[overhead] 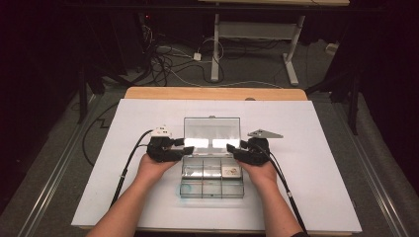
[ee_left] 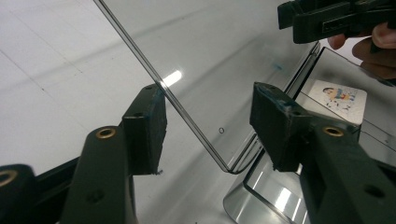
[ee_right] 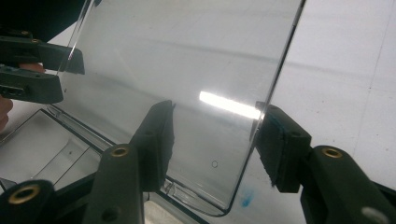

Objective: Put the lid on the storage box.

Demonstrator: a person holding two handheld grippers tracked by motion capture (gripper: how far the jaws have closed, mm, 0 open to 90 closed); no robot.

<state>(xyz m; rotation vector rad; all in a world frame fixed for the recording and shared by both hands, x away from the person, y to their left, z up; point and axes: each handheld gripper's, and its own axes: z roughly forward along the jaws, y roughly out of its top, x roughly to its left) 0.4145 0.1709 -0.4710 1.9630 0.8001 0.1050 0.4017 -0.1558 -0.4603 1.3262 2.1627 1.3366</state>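
Note:
A clear plastic compartment box (overhead: 212,183) sits on the white sheet with its lid (overhead: 211,131) standing raised. One compartment holds a small picture card (overhead: 230,172) (ee_left: 339,95). My left gripper (overhead: 184,148) (ee_left: 208,100) is at the lid's left edge, and that edge of the lid (ee_left: 224,56) runs between its jaws. One pad sits close by the rim while the other stands apart, so the gripper is open. My right gripper (overhead: 232,149) (ee_right: 217,114) straddles the right edge of the lid (ee_right: 187,56) the same way, also open.
The box lies near the middle of a white sheet (overhead: 306,163) on a wooden table (overhead: 212,93). Behind the table are a white desk frame (overhead: 291,59) and loose cables (overhead: 168,64) on the floor. A blue smudge (ee_right: 245,198) marks the sheet.

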